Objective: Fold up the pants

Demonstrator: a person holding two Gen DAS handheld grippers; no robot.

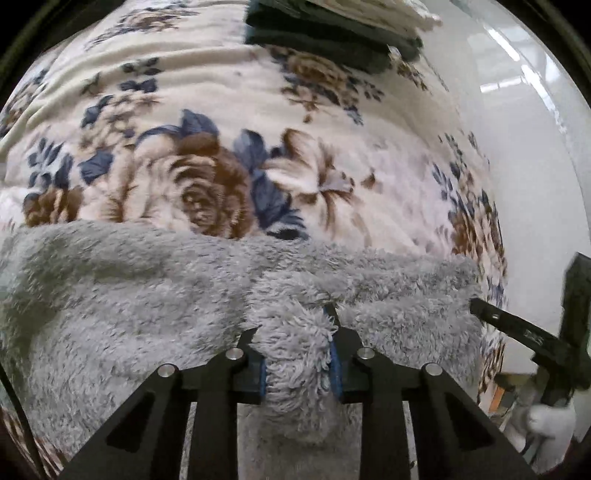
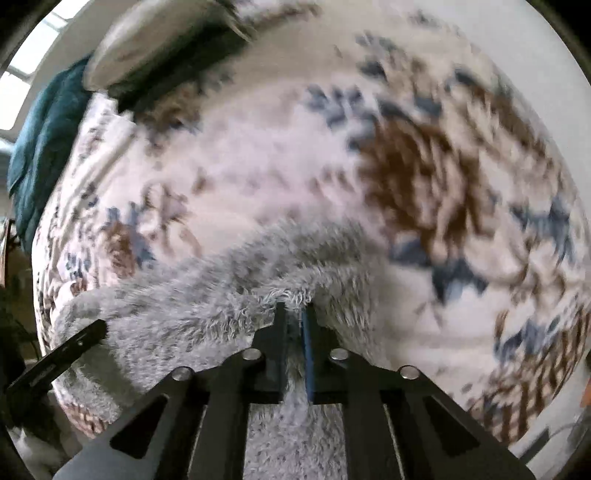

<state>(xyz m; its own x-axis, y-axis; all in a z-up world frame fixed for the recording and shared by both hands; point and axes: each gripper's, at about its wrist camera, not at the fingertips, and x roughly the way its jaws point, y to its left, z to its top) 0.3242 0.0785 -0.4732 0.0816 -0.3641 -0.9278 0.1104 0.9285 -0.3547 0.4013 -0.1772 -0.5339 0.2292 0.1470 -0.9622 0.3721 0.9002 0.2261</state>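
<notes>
Fluffy grey pants lie across a floral blanket on a bed. My left gripper is shut on a thick bunch of the grey pile, which bulges between its blue pads. In the right wrist view, which is blurred, my right gripper is shut on a thin fold of the same grey pants. The right gripper shows at the right edge of the left wrist view, at the pants' end, held by a white-gloved hand. The left gripper's finger shows at the lower left of the right wrist view.
A stack of folded dark green and white clothes lies at the far end of the bed. A white wall runs along the bed's right side. A teal cloth hangs at the bed's far left in the right wrist view.
</notes>
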